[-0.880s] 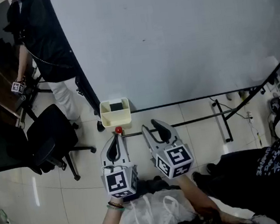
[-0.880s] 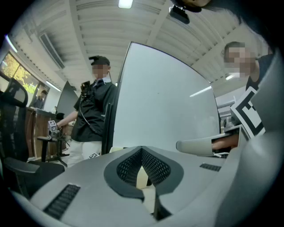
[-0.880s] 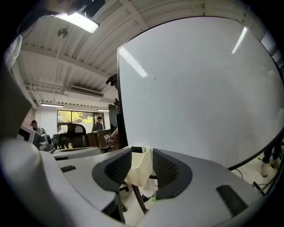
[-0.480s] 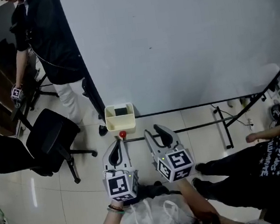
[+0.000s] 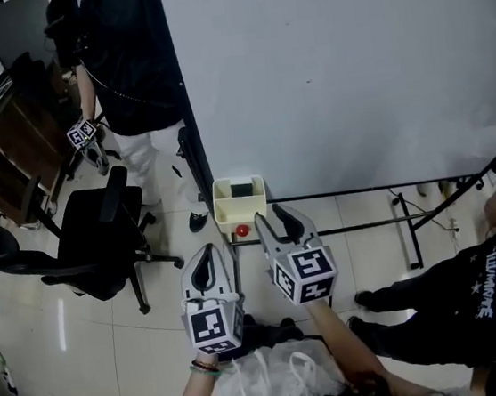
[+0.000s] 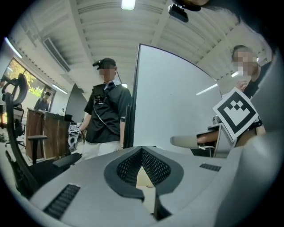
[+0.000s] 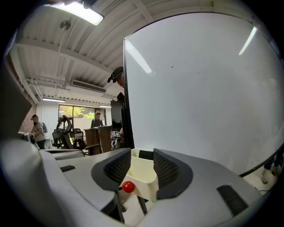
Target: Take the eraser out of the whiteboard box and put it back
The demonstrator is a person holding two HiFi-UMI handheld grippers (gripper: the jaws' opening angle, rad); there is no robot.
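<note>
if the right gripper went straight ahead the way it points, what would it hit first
Probably the cream whiteboard box: it sits dead ahead, framed between the open jaws of the right gripper, with a red knob low in front. How far off, I can't tell.

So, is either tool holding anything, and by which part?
Nothing is held: left tool shut and empty, right tool open, the eraser lying in the box.

A black eraser lies inside the cream open-topped box at the whiteboard's lower edge.
</note>
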